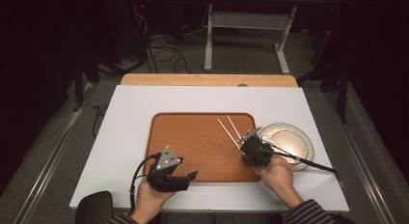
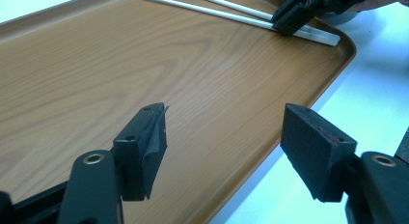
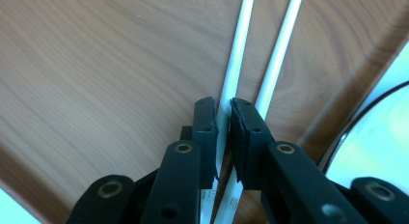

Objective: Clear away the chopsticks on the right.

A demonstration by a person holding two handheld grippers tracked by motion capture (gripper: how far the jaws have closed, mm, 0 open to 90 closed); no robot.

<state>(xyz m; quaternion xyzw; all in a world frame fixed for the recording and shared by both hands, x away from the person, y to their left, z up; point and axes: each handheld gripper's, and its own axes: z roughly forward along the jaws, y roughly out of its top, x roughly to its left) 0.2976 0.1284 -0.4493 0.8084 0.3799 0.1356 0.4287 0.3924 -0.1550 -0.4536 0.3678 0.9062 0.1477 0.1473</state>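
Left hand [image 1: 147, 197] enters from the bottom edge, wrapped around the rear of the left gripper [image 1: 192, 175]. Left gripper points rightward, low over the near edge, grey three-cornered plate on top, cable looping off its left side. In the left gripper view its jaws stand wide apart with nothing between them.

Right hand [image 1: 279, 178] comes in from lower right, striped sleeve at the wrist, holding the right gripper [image 1: 247, 147]. Right gripper angles forward and left. In the right gripper view its jaws are nearly closed, pinching one thin white stick.
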